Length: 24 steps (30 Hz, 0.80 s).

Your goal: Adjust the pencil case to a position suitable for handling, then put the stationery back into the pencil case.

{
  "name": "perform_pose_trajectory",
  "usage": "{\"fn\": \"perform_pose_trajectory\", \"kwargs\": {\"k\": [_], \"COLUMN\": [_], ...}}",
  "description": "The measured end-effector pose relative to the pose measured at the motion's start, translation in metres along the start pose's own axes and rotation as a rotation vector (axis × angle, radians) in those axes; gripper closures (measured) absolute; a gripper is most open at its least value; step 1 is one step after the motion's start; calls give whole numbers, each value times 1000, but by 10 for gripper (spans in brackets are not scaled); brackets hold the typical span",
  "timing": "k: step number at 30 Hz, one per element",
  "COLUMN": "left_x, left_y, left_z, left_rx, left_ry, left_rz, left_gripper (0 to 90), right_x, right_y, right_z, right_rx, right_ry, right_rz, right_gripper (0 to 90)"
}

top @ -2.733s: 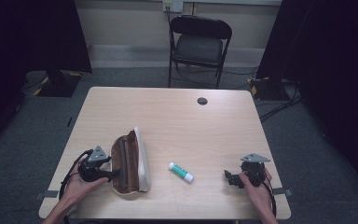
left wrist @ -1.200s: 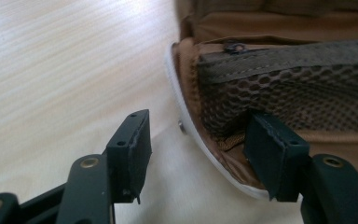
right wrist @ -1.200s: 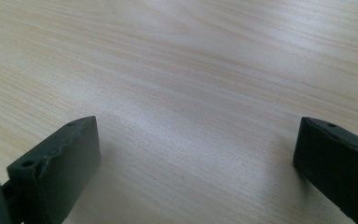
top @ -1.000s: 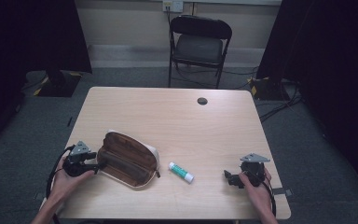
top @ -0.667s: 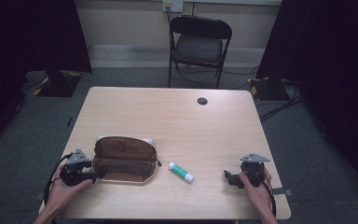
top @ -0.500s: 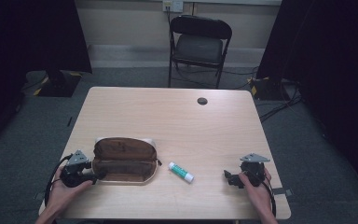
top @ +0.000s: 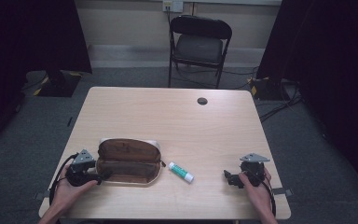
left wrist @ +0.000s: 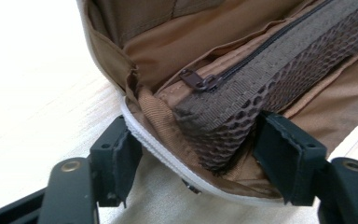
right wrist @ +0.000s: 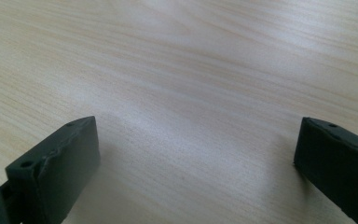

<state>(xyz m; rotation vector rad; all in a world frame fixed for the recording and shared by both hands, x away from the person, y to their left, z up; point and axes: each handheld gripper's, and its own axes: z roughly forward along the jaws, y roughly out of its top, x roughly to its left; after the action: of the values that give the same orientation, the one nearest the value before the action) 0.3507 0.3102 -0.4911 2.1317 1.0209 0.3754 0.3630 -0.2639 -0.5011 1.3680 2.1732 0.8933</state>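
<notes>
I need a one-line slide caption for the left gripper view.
Left gripper jaws, just opening, straddle the end of an open brown zipper pouch lying on the wooden table.

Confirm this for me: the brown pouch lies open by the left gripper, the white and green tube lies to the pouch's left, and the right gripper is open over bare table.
One thing is off: the white and green tube lies to the right of the brown pouch, between it and the right gripper, as the high view shows. The rest holds: the pouch lies open by the left gripper, and the right gripper is open over bare table.

Far half of table [top: 168, 112] free; pouch [top: 128, 161], glue stick [top: 181, 171] block near-left strip
</notes>
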Motion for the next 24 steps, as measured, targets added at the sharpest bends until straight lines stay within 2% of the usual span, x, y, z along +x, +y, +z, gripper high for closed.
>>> {"fn": "perform_pose_trajectory", "kwargs": {"k": [3, 4, 7, 8, 11, 13, 15, 18, 21, 24], "left_x": [1, 1, 7, 9, 14, 17, 20, 22, 20, 22], "left_y": [-2, -3, -6, -8, -13, -16, -19, -23, -23, -24], "left_z": [-3, -5, -11, -13, -20, -23, -24, -23, -24, -28], "left_rx": [-26, -32, -58, -74, -96, -96, -80, -87, -87, -101], "left_ry": [-22, -18, -29, -29, -9, -11, 12, -6, 14, 19], "left_rz": [-14, -16, -53, -70, -85, -91, -90, -121, -93, -110], "left_gripper": [294, 283, 223, 207, 177, 178, 177, 156, 156, 158], "right_x": [0, 0, 0, 0, 0, 0, 0, 0, 0, 0], "right_y": [0, 0, 0, 0, 0, 0, 0, 0, 0, 0], "right_z": [0, 0, 1, 1, 1, 1, 1, 1, 1, 1], "right_rx": [0, 0, -1, -1, -1, -1, -1, -1, -1, -2], "right_ry": [0, 1, 2, 1, 1, 1, 1, 1, 1, 0], "right_rz": [-1, 1, -3, -3, -3, -3, -3, -3, -3, -4], "right_gripper": [0, 0, 0, 0, 0, 0, 0, 0, 0, 0]}}
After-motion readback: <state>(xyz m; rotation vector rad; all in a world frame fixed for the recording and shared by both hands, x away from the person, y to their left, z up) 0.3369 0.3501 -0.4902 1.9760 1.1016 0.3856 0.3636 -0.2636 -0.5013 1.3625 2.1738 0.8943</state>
